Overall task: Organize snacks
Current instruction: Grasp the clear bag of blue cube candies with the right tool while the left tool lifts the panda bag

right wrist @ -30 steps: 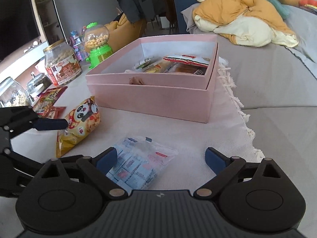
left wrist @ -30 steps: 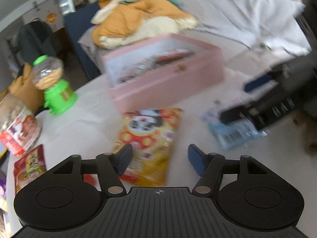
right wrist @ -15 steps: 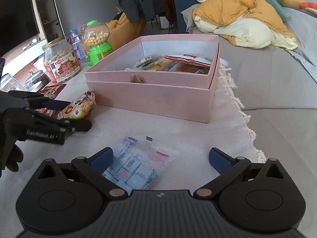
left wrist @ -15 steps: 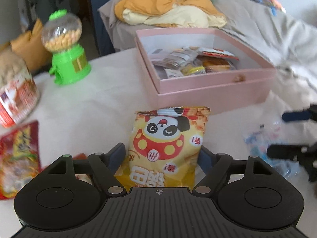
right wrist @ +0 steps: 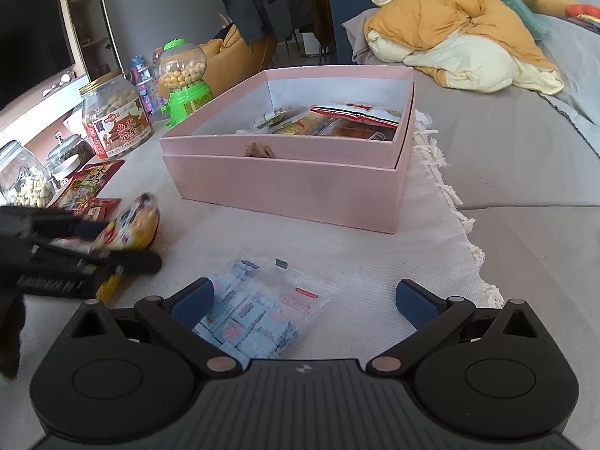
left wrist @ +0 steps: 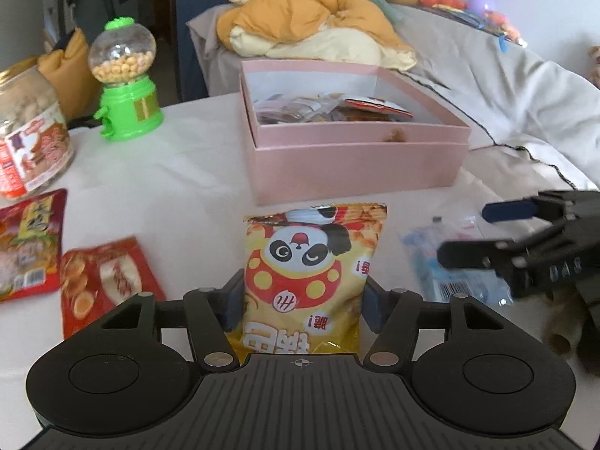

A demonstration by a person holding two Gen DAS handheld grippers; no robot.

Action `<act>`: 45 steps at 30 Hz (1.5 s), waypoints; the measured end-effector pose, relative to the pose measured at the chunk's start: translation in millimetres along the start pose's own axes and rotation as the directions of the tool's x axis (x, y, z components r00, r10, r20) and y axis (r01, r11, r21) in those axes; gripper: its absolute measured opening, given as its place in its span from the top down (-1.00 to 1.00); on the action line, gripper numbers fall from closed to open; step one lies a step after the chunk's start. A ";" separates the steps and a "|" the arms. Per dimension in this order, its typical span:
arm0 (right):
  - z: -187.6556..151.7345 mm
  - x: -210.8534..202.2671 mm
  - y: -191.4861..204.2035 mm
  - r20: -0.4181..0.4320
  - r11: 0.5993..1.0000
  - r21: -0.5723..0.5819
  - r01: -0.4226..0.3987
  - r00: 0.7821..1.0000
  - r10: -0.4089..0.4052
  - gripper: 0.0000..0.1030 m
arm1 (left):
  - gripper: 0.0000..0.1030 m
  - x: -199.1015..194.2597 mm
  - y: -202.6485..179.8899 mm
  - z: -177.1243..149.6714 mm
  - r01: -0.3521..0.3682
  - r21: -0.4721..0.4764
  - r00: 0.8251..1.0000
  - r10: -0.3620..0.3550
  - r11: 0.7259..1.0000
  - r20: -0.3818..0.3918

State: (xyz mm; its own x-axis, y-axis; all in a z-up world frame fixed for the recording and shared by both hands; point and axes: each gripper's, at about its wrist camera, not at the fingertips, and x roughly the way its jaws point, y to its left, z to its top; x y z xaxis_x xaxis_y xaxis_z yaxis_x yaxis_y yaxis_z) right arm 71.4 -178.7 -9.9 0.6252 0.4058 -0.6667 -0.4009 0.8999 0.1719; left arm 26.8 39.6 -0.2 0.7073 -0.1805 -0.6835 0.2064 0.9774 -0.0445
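A yellow panda snack bag [left wrist: 311,258] sits between the pads of my left gripper [left wrist: 302,300], whose jaws are closing and touch both its sides. In the right wrist view the panda bag [right wrist: 131,221] looks bunched and tilted in the left gripper [right wrist: 127,243]. The pink box [left wrist: 356,165] just beyond holds several snack packets. My right gripper [right wrist: 303,296] is open over a clear blue-and-white packet [right wrist: 262,311] that lies on the cloth, its left finger over the packet's edge. From the left wrist view, the right gripper [left wrist: 465,232] hovers over that packet [left wrist: 423,258].
Two red snack packets [left wrist: 101,281] [left wrist: 26,247] lie left of the panda bag. A green gumball machine [left wrist: 127,86] and a peanut jar [left wrist: 26,138] stand at the far left, with glass jars [right wrist: 22,180] nearby. Orange bedding [left wrist: 318,26] lies behind the box. The cloth's fringed edge [right wrist: 446,187] runs on the right.
My left gripper swung and rolled level, came down over the panda bag, and its jaws closed onto the bag's sides. The right gripper widened a little and stayed over the blue packet.
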 end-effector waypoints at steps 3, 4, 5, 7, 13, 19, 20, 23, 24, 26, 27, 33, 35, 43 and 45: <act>0.9 0.3 -0.1 -0.008 1.000 -0.007 -0.003 1.000 0.003 -1.00 | -0.27 -5.5 -4.9 -10.0 -0.037 -0.002 0.999 0.037 0.999 0.032; 1.3 0.3 -0.2 -0.012 1.000 -0.008 -0.004 1.000 0.004 -1.00 | -0.27 -6.5 -5.3 -12.1 -0.040 -0.008 0.998 0.041 0.999 0.042; 1.2 0.2 0.3 -0.014 1.000 -0.011 -0.006 1.000 0.005 -1.00 | -0.27 -7.0 -5.0 -13.1 -0.040 -0.015 0.998 0.041 0.999 0.049; 1.5 -1.7 3.2 -0.028 1.000 -0.010 -0.006 1.000 0.006 -1.00 | -0.27 -7.7 -3.0 -13.9 -0.033 -0.030 0.998 0.035 0.999 0.060; -9.8 -15.7 22.9 -0.013 0.995 -0.096 0.030 0.999 -0.031 -1.00 | -0.27 -9.4 -1.9 -17.8 -0.027 -0.036 0.997 0.029 0.999 0.078; -16.3 -35.4 1.6 -0.008 0.987 -0.118 0.107 0.994 -0.109 -1.00 | -0.27 -10.1 -2.4 -19.6 -0.027 -0.042 0.996 0.031 0.999 0.089; -17.4 -39.4 -2.0 0.007 0.981 -0.129 0.144 0.990 -0.144 -1.00 | -0.27 -10.0 -2.3 -19.6 -0.027 -0.043 0.995 0.031 0.999 0.090; -17.4 -46.3 -5.6 0.045 0.962 -0.162 0.220 0.975 -0.215 -0.99 | -0.27 -10.3 -4.1 -19.9 -0.032 -0.039 0.995 0.035 0.999 0.091; -17.0 -48.0 -6.5 0.048 0.964 -0.163 0.212 0.977 -0.207 -0.99 | -0.27 -10.6 -4.1 -20.4 -0.032 -0.040 0.995 0.036 0.999 0.092; -15.4 -48.8 -5.7 0.033 0.978 -0.148 0.147 0.989 -0.144 -0.99 | -0.27 -10.8 -4.1 -20.4 -0.028 -0.044 0.995 0.032 0.999 0.093; -14.6 -46.6 -3.6 0.014 0.985 -0.135 0.109 0.994 -0.108 -0.99 | -0.27 -11.0 -3.9 -20.5 -0.025 -0.048 0.995 0.030 0.999 0.094; -10.3 -13.0 23.5 -0.013 0.969 -0.222 0.105 0.994 -0.110 -0.99 | -0.27 -11.2 -2.7 -20.4 -0.022 -0.052 0.995 0.027 0.998 0.096; -5.0 -1.4 26.7 -0.024 0.965 -0.240 0.105 0.993 -0.113 -0.99 | -0.27 -11.1 -2.1 -20.5 -0.022 -0.053 0.995 0.027 0.998 0.096; -6.2 -26.7 35.3 -0.040 0.977 -0.213 0.032 0.998 -0.041 -0.16 | -0.27 -10.8 -2.4 -20.3 -0.024 -0.051 0.995 0.028 0.998 0.096; -10.0 -32.1 37.0 -0.033 0.977 -0.209 0.032 0.999 -0.039 -0.15 | -0.27 -10.9 -2.7 -20.3 -0.026 -0.049 0.995 0.031 0.998 0.097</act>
State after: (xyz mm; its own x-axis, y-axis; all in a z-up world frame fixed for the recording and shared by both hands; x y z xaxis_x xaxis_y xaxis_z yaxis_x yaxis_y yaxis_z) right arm 29.8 -160.0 10.5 0.6181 0.3645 -0.6965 -0.5120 0.8589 -0.0048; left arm 4.7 41.2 -7.4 0.7753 -0.1600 -0.6110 0.1545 0.9860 -0.0621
